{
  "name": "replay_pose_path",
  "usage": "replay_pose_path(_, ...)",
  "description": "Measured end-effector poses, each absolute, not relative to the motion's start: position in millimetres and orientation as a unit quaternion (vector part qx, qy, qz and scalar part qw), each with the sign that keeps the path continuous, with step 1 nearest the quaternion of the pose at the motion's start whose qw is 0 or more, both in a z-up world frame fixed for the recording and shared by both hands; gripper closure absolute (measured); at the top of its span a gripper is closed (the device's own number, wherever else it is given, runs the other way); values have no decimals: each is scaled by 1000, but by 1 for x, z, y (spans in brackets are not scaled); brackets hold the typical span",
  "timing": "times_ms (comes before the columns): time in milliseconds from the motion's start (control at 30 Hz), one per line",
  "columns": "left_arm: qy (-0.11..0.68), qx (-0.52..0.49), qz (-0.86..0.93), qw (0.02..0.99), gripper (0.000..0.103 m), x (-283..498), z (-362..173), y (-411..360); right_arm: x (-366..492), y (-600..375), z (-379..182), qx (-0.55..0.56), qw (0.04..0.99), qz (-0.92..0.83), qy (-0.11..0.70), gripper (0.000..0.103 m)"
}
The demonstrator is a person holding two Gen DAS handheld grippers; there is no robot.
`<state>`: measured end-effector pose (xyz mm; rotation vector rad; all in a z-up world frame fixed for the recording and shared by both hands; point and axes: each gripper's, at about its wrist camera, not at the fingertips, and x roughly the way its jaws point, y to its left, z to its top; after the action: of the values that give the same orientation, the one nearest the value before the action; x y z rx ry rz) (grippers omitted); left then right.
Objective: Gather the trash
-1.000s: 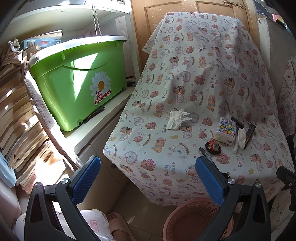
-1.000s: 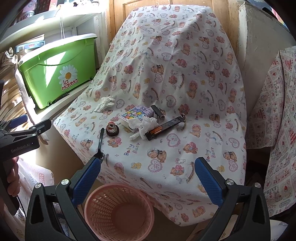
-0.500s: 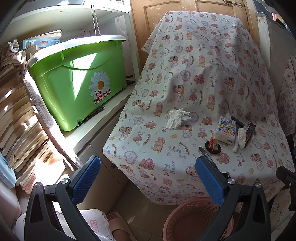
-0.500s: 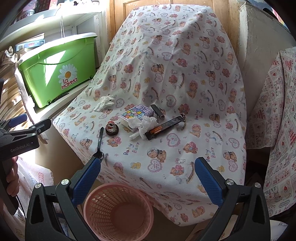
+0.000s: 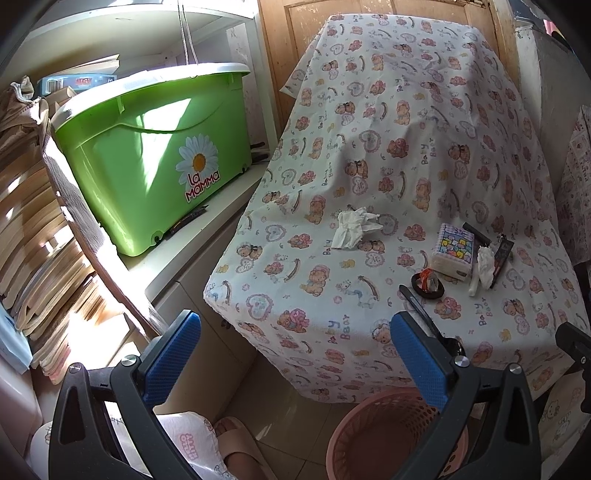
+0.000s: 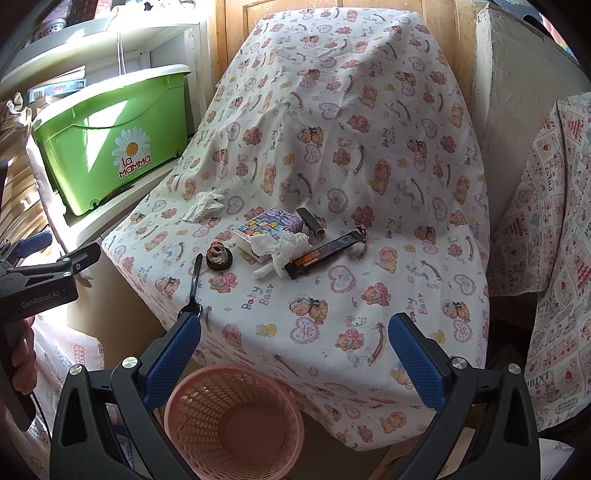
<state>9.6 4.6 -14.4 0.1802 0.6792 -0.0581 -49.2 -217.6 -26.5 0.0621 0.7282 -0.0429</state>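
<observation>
A table draped in a bear-print cloth (image 6: 332,295) carries the trash: a crumpled white tissue (image 6: 204,205) (image 5: 354,228), a second crumpled tissue (image 6: 284,251) (image 5: 484,264), a dark snack wrapper (image 6: 325,252), a small black cap with red scraps (image 6: 218,257) (image 5: 428,283), a black plastic spoon (image 6: 193,284) and a colourful tissue pack (image 6: 267,230) (image 5: 453,251). A pink mesh bin (image 6: 234,419) (image 5: 384,432) stands on the floor before the table. My left gripper (image 5: 291,354) and right gripper (image 6: 291,354) are both open and empty, held back from the table.
A green lidded tub (image 5: 155,162) sits on a white shelf (image 5: 192,254) left of the table. Stacked paper (image 5: 33,258) fills the far left. Another patterned cloth (image 6: 546,229) hangs at the right. A wooden door (image 5: 369,22) is behind the table.
</observation>
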Motion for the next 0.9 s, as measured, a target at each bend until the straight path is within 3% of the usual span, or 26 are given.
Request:
replay_pose_path(500, 415, 72, -56, 905, 2, 27, -39, -6, -27, -218, -46, 17, 909, -24, 415, 1)
replay_pose_path(600, 426, 67, -64, 900, 9, 33, -43, -13, -24, -219, -50, 19, 906, -27, 423, 1)
replay_pose_path(767, 445, 55, -104, 888, 33, 47, -46, -38, -19, -226, -52, 33, 903, -36, 428, 1)
replay_pose_path(900, 463, 55, -126, 876, 44, 56, -54, -60, -13, -234, -53, 49, 900, -44, 431, 1)
